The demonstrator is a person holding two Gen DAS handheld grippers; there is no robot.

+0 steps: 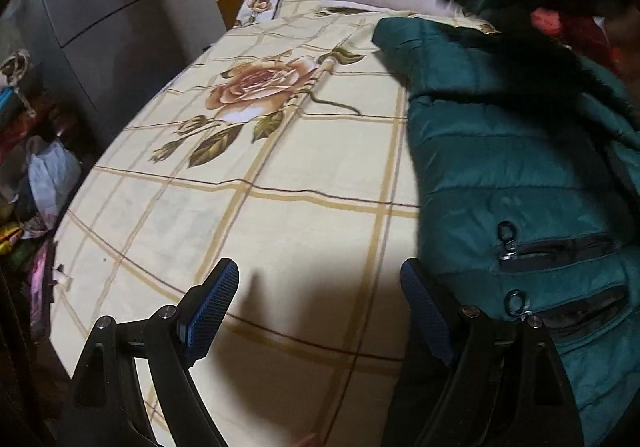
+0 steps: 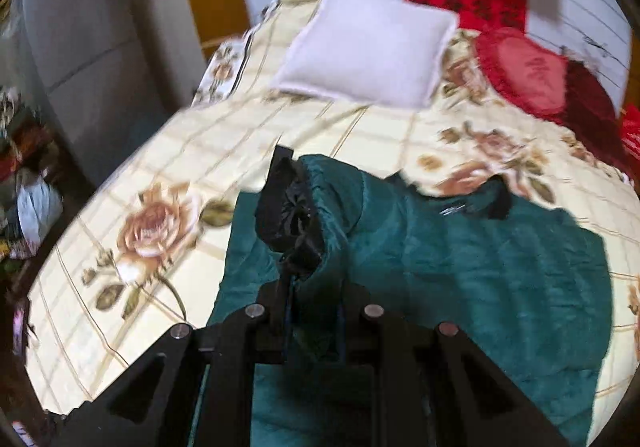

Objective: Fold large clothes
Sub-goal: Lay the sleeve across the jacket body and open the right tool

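Observation:
A dark green puffer jacket (image 1: 512, 151) lies on the bed at the right of the left wrist view, with two zipped pockets near the front. My left gripper (image 1: 316, 307) is open and empty above the bedsheet, just left of the jacket's edge. In the right wrist view my right gripper (image 2: 312, 287) is shut on a bunched part of the jacket (image 2: 480, 267), a green sleeve end with black lining (image 2: 292, 207), and holds it lifted above the rest of the garment.
The bed has a cream checked sheet with rose prints (image 1: 256, 83). A white pillow (image 2: 368, 51) and red cushions (image 2: 528, 71) lie at the head. Grey cabinets (image 1: 92, 7) and cluttered bags (image 1: 48, 175) stand along the left side.

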